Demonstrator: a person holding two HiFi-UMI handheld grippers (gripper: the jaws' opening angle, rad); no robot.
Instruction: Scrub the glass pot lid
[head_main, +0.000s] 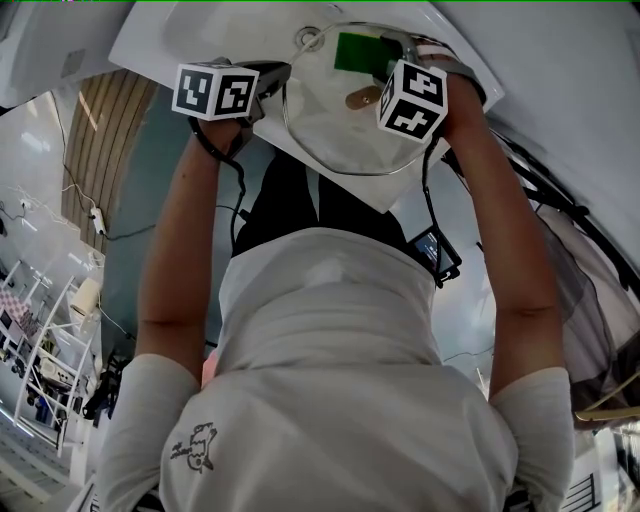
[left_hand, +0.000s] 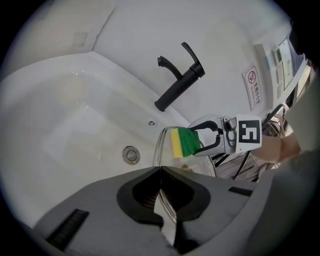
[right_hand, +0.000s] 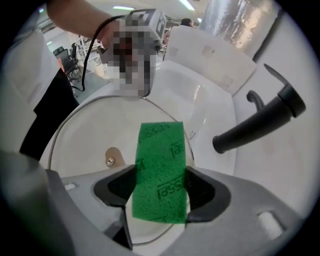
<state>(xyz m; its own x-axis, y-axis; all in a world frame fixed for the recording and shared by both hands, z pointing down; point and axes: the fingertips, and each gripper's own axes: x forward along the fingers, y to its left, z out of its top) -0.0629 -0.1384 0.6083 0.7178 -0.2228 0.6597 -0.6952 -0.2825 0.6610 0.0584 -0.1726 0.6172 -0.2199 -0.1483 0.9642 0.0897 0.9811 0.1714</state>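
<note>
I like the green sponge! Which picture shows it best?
The right gripper view: the sponge fills the middle, pinched in the right claw. The left gripper view shows it small, yellow-backed; the head view, only a green patch.

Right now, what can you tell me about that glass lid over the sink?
The glass pot lid is a clear round disc with a thin metal rim and a tan fitting with a screw at its middle. It is held tilted above the white sink. The left gripper is shut on its rim, and the green sponge in the right gripper seems to rest on it.
</note>
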